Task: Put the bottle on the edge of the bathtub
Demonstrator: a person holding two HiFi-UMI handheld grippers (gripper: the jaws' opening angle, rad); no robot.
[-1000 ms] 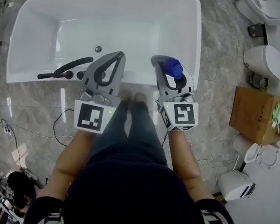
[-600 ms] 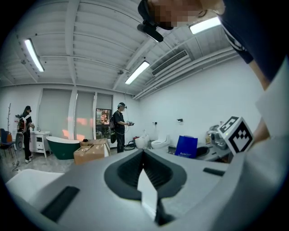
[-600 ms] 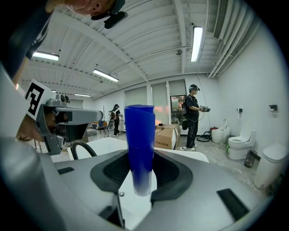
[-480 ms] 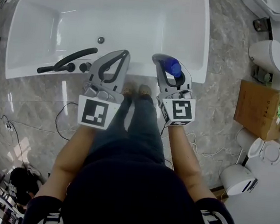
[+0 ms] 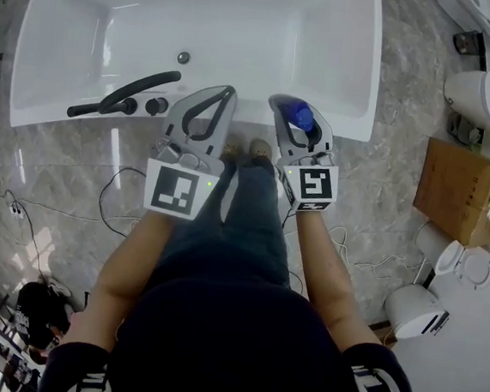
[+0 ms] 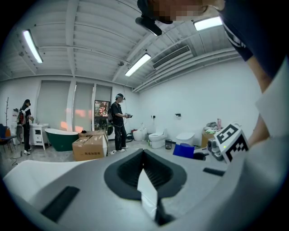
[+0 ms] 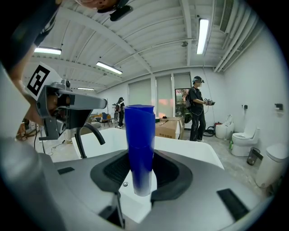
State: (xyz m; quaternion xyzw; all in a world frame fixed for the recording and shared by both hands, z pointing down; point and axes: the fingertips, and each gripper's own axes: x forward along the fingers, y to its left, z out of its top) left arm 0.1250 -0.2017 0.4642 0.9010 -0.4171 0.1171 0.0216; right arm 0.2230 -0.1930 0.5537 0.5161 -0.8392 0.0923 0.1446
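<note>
One claw, the right gripper [image 5: 298, 108], pinches a smooth, deep-blue bottle [image 5: 302, 116] and holds it upright over the tub's near rim. Its grey plastic jaws stand fairly wide around the bottle, ribbed black pads [image 7: 113, 170] against it. The left gripper [image 5: 228, 90] is pressed together at the tips, holding nothing. Beyond lies the glossy white bathtub [image 5: 355, 124] with a curved black faucet [image 5: 125, 100]. Only the right gripper view shows the bottle's tall cylindrical body; the head view gives just its round top.
</note>
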